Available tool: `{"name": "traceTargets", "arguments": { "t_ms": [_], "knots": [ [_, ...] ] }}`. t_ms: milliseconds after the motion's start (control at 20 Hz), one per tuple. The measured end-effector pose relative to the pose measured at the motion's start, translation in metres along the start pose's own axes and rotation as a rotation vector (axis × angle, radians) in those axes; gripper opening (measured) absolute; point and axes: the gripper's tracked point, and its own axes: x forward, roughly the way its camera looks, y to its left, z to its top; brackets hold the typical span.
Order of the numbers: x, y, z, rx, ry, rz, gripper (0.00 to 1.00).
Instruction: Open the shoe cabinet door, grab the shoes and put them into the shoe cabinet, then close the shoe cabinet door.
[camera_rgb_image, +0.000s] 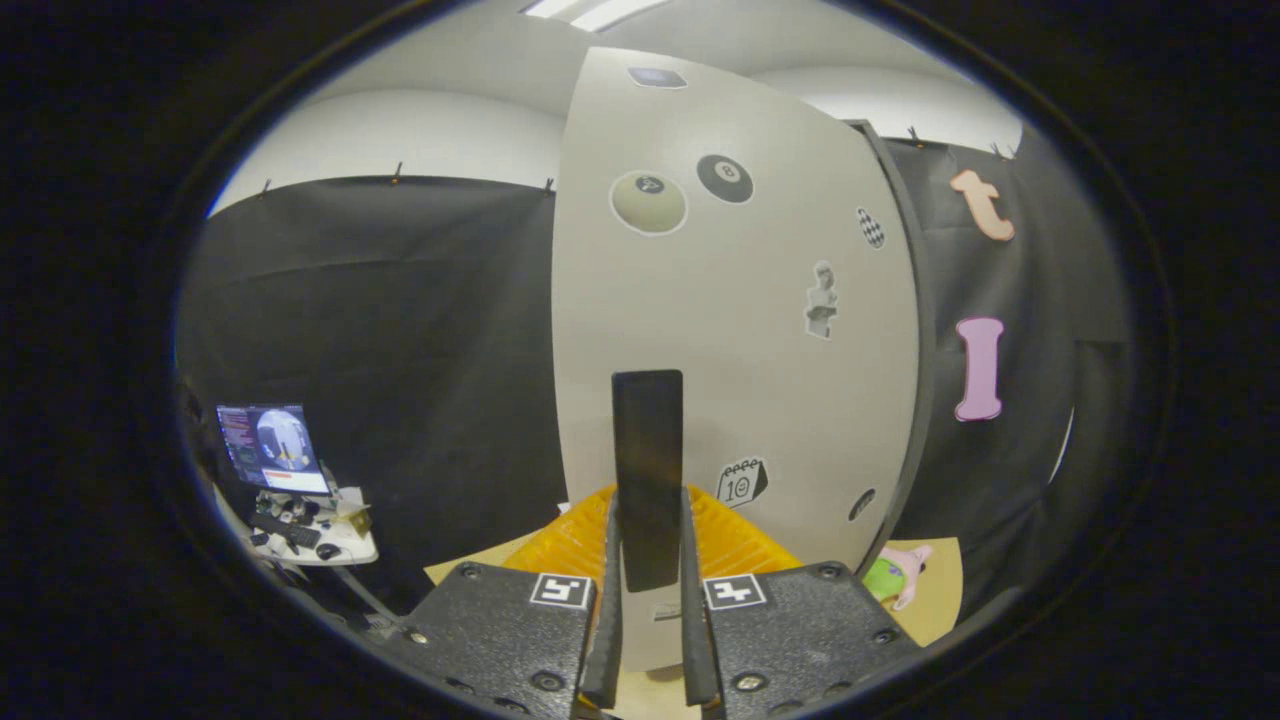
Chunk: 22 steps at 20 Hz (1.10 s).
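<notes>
Black and flat, the door's handle (648, 480) stands upright between the fingers of the gripper (650, 640), which are closed against its two sides. Behind it rises the pale, sticker-covered shoe cabinet door (760, 400), with an orange ribbed surface (735, 545) at its foot.

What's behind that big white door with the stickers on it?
The cabinet door, gripped by its dark handle between the gripper fingers, covers whatever lies behind it. Past its right edge, a dark frame strip shows; beyond that, black cloth.
</notes>
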Motion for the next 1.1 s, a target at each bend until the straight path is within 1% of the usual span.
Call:
{"name": "traceTargets", "arguments": {
  "t_ms": [200, 350, 500, 550, 650, 750, 850, 900, 1000, 1050, 1100],
  "knots": [
    [-0.020, -0.013, -0.001, -0.031, 0.020, -0.058, 0.27],
    [-0.036, -0.026, -0.001, -0.080, 0.019, -0.133, 0.24],
    [-0.052, -0.038, -0.004, -0.064, 0.019, -0.206, 0.23],
    [-0.055, -0.048, -0.006, -0.053, 0.019, -0.234, 0.22],
    [-0.070, -0.085, -0.004, -0.019, 0.009, -0.281, 0.22],
    [-0.083, -0.123, 0.000, 0.002, -0.007, -0.327, 0.18],
    [-0.095, -0.150, -0.001, 0.027, -0.012, -0.402, 0.12],
    [-0.100, -0.156, -0.003, 0.038, -0.017, -0.410, 0.08],
    [-0.096, -0.145, -0.003, 0.073, -0.022, -0.332, 0.06],
    [-0.096, -0.144, -0.002, 0.067, -0.019, -0.326, 0.06],
    [-0.098, -0.147, -0.001, 0.049, -0.019, -0.346, 0.06]
  ]
}}
